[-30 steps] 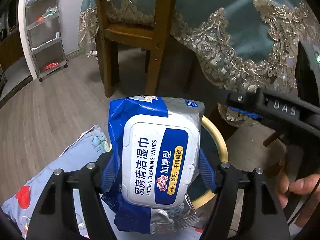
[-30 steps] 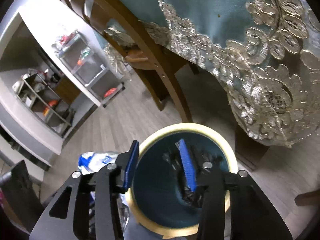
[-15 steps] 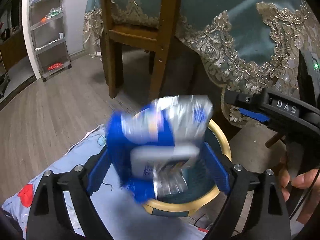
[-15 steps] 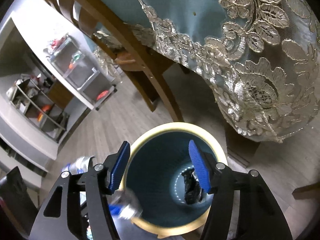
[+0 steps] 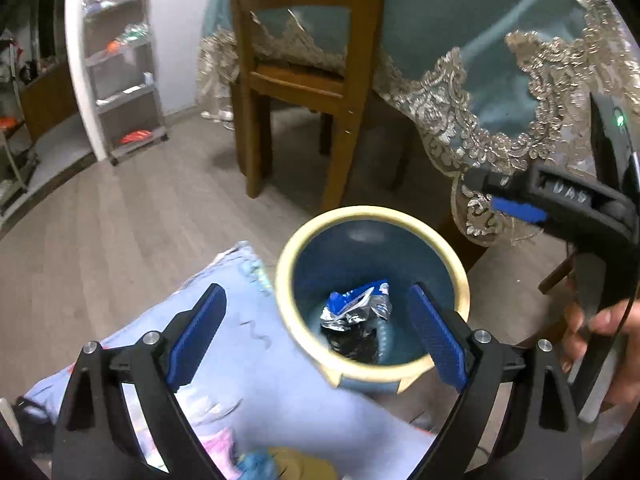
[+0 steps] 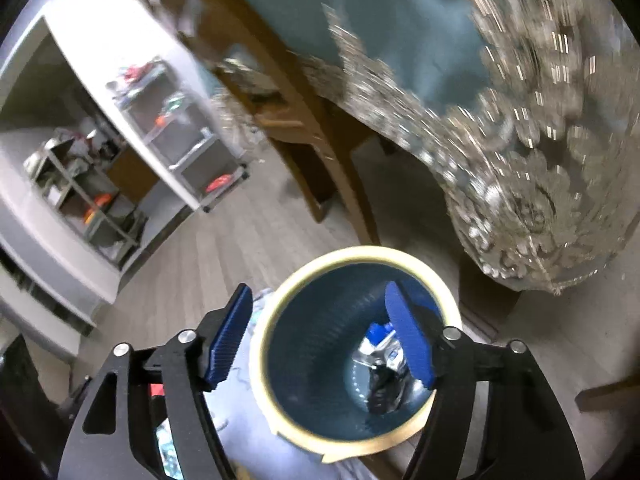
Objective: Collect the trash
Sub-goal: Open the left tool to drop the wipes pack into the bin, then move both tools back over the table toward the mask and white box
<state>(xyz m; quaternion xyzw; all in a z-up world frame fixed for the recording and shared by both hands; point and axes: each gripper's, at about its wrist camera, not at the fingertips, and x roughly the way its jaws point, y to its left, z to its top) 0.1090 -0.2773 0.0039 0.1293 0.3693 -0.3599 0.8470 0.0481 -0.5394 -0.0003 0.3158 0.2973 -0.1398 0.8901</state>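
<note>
We find the crumpled blue-and-silver foil wipes packet [image 5: 357, 307] lying at the bottom of the round blue waste bin with the cream rim [image 5: 456, 268], on top of a dark crumpled wrapper [image 5: 356, 344] already there. It shows in the right wrist view as well [image 6: 378, 340], partly behind a blue pad.

We judge the packet light and soft: the foil creases under pressure, and its glossy skin is probably slippery. If it ever needs lifting again, we take it across the thicker middle, not by a loose foil end. The hard flap lid is not visible now.

The left gripper [image 5: 316, 330] has just been opening; its jaws stand wide and grip nothing, the packet lying far below them in the bin. The right gripper [image 6: 320, 340] has also just been opening; its jaws are well parted and empty, one pad over the bin mouth and one outside the rim. A hand [image 5: 600, 332] holds the right tool's handle.

The bin stands on a grey wood-plank floor [image 5: 120, 216], touching a pale blue printed cushion [image 5: 256, 364] on its left side. Behind it we see a brown wooden chair [image 5: 304, 80] and a teal tablecloth with a gold lace edge [image 5: 480, 120]. A grey shelf trolley [image 5: 124, 80] stands at the far wall.
</note>
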